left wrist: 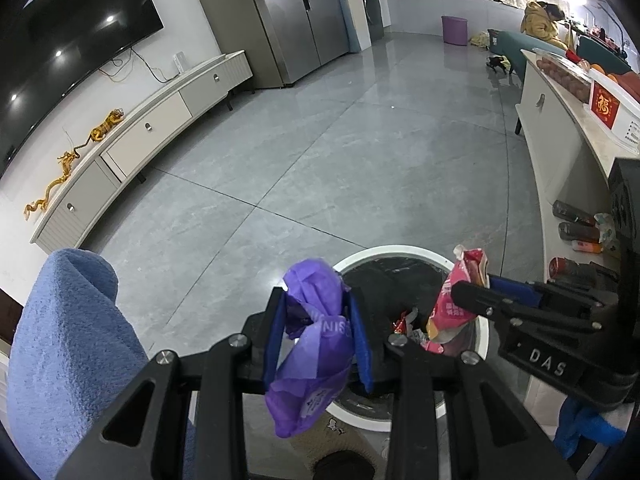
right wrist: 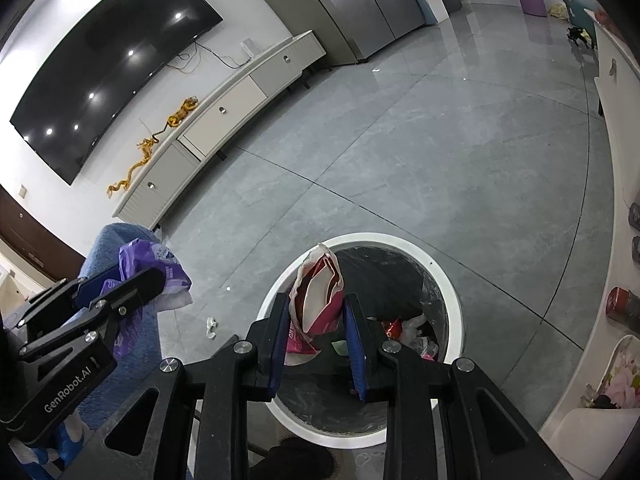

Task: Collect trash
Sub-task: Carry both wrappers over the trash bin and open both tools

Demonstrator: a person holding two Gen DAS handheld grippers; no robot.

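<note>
Purple wrapper (left wrist: 310, 340): crumpled plastic, long axis running along the left gripper's fingers, crumpled top end pointing to 12 o'clock, loose tail hanging toward 6 o'clock below the pads; sits just off the bin's rim at its 9 o'clock side.
Red-pink packet (right wrist: 318, 300): long axis upright between the pads, torn open mouth pointing to 12 o'clock, white lining showing; held over the bin's opening, near its 10 o'clock rim.
Left gripper (left wrist: 320, 332): blue pads pressed onto the purple wrapper, pinching it at mid-length; fingers reach forward and slightly down toward the floor.
Right gripper (right wrist: 316, 332): pads clamped on the red-pink packet's lower half; fingers angled down into the bin.
Trash bin (right wrist: 448, 276): round, white rim, black liner, on the grey tiled floor (right wrist: 440, 152); wrappers and scraps lie at its 3 o'clock inner side.
Blue cloth (left wrist: 72, 344): at 8 o'clock, beside the left gripper.
</note>
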